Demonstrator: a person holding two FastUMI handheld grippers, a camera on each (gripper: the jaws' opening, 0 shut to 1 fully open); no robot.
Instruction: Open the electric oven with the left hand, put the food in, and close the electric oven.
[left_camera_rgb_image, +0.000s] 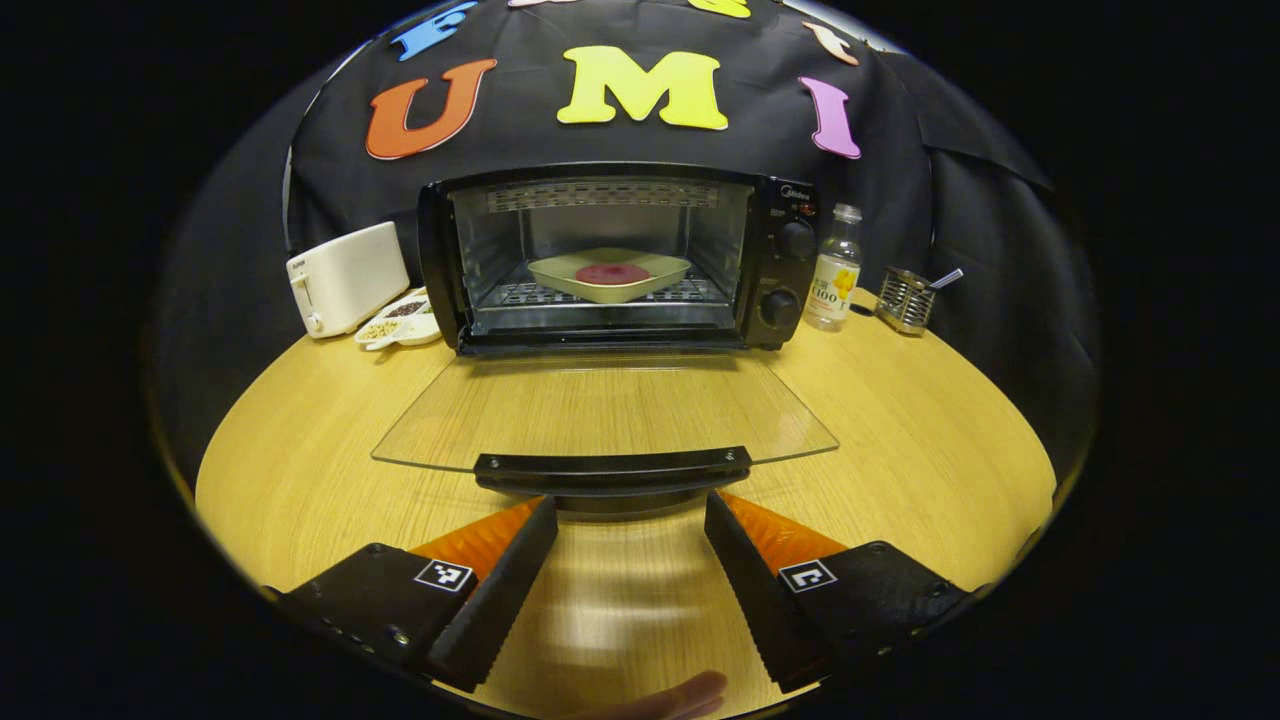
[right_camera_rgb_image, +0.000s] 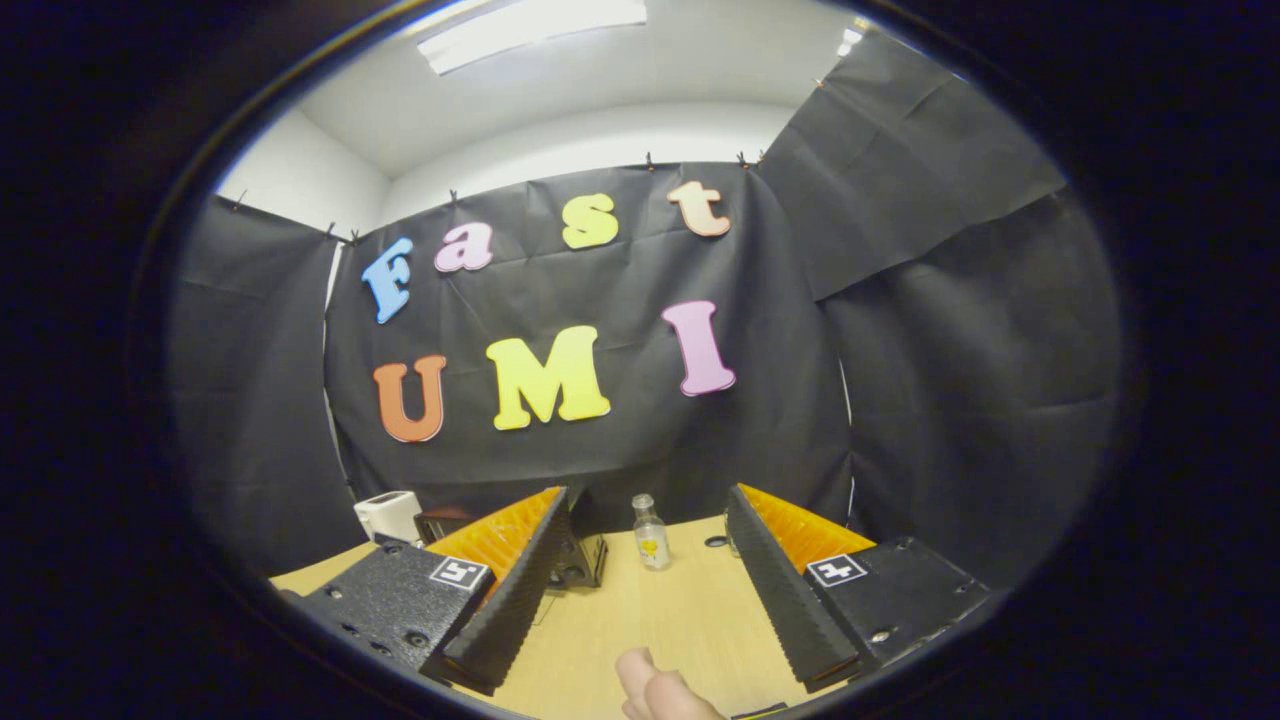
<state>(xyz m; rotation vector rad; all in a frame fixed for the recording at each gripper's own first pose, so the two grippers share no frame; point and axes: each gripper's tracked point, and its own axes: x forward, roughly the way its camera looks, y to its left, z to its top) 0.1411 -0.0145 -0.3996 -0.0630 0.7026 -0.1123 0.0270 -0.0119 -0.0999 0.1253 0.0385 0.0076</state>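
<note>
The black electric oven (left_camera_rgb_image: 780, 265) stands at the back of the wooden table, its glass door (left_camera_rgb_image: 600, 410) folded flat toward me. Inside on the rack rests a pale dish (left_camera_rgb_image: 610, 275) holding a round red piece of food (left_camera_rgb_image: 612, 273). My left gripper (left_camera_rgb_image: 630, 515) is open just in front of the door's black handle (left_camera_rgb_image: 612, 468), fingers apart on either side and not touching it. In the right gripper view my right gripper (right_camera_rgb_image: 648, 510) is open and empty, raised and tilted toward the booth wall, with the oven (right_camera_rgb_image: 585, 560) partly hidden behind its left finger.
A white toaster (left_camera_rgb_image: 345, 278) and a small dish of seeds (left_camera_rgb_image: 400, 322) sit left of the oven. A clear bottle (left_camera_rgb_image: 835, 268) and a metal mesh holder (left_camera_rgb_image: 905, 298) stand to its right. A fingertip (right_camera_rgb_image: 655, 685) shows at the bottom edge.
</note>
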